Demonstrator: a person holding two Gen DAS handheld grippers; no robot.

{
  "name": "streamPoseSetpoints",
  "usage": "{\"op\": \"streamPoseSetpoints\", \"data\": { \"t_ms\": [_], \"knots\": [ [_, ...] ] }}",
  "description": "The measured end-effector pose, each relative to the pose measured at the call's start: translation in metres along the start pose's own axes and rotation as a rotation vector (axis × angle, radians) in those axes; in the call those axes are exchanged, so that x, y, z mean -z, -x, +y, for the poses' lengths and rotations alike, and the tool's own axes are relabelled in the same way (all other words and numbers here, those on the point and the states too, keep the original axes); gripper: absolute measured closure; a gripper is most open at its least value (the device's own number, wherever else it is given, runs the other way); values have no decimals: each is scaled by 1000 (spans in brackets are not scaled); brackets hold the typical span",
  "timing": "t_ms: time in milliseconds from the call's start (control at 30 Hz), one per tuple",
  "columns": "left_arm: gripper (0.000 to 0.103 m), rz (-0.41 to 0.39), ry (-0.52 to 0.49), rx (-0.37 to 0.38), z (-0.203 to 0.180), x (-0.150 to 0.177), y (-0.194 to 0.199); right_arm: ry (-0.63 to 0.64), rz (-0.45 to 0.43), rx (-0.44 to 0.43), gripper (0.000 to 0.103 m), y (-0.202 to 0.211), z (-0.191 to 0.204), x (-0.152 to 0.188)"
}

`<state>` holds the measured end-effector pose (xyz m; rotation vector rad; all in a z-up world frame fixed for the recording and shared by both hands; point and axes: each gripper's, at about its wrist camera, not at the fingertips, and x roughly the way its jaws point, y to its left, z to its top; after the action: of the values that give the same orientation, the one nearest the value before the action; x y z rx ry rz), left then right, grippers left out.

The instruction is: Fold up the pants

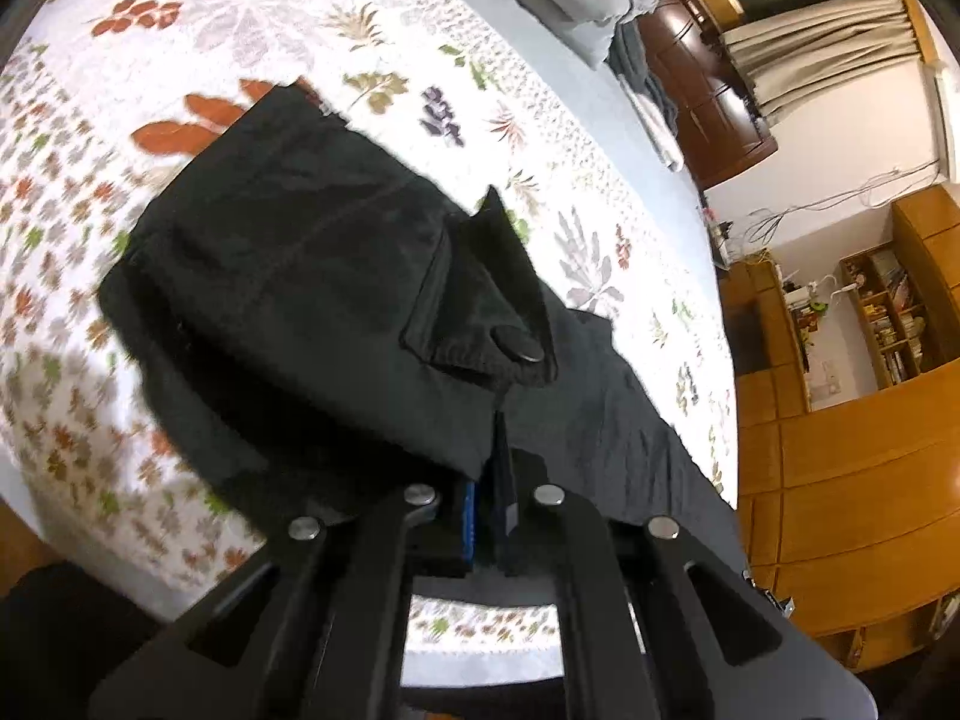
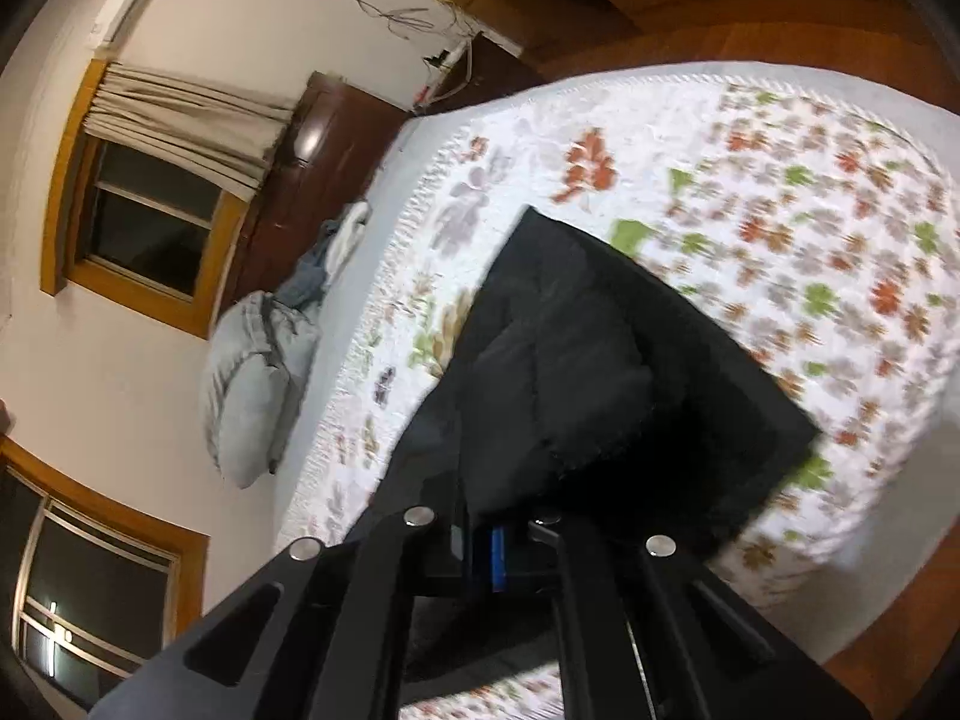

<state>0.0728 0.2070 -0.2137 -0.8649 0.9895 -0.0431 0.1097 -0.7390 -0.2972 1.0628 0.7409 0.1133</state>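
- Centrally: black pants (image 1: 312,276), lying on a floral quilt (image 1: 252,18) atop a bed; already doubled into a compact block, layers stacked, 1 pocket flap with a round button (image 1: 523,349) on the upper layer.
- Left gripper (image 1: 489,516): jaws clenched on a near edge of the cloth, fabric pinched between the blue-lined pads, lifted layer draping away from the grip.
- Right gripper (image 2: 486,546): jaws likewise clamped on a near edge of the pants (image 2: 600,360), dark cloth filling the gap.
- Step in hand, judged: carrying a held edge over to close another fold.
- For doing it well: keep both grips level and taut so the edge lands straight; lay it flush with the far edge; release only once the cloth rests flat; watch the pocket flap for bunching.
- Motion blur in both views; fine creases not readable.
- Open room: wide stretch of bare quilt on the far side and to either flank of the pants; ample space to lay the fold.
- Edges: scalloped quilt border and bed edge near, in the right wrist view, with wooden floor (image 2: 888,618) beyond; risk of cloth sliding off if dragged nearward.
- Outlying: grey pillow (image 2: 252,384), dark headboard (image 2: 312,180), curtained window (image 2: 150,222), wooden bookshelf (image 1: 888,312); all well apart from the work.
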Motion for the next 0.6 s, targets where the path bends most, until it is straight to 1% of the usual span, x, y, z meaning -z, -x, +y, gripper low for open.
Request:
{"op": "streamPoseSetpoints", "data": {
  "t_ms": [33, 100, 133, 233, 300, 400, 467, 567, 600],
  "knots": [
    [101, 16, 6, -16, 5, 6, -4, -5, 10, 15, 100, -1, -6, 1],
    [101, 54, 15, -44, 17, 15, -13, -2, 44, 75, 100, -7, -19, 6],
    [101, 65, 22, -53, 21, 17, -17, 0, 53, 87, 100, -7, -22, 8],
    [101, 70, 41, -46, 29, 23, -19, 24, 46, 83, 100, 4, -17, 8],
    [101, 67, 16, -51, 24, 24, -15, 45, 40, 85, 100, 9, -13, 8],
    [101, 82, 22, -69, 28, 21, -24, 51, 73, 130, 100, -2, -21, 7],
    [101, 89, 18, -82, 28, 14, -35, 41, 81, 136, 100, -9, -23, 8],
    [99, 93, 33, -72, 34, 10, -40, 65, 81, 151, 100, -11, -22, 10],
    [97, 96, 40, -68, 36, 11, -40, 73, 87, 156, 100, -13, -20, 9]
  ]
}}
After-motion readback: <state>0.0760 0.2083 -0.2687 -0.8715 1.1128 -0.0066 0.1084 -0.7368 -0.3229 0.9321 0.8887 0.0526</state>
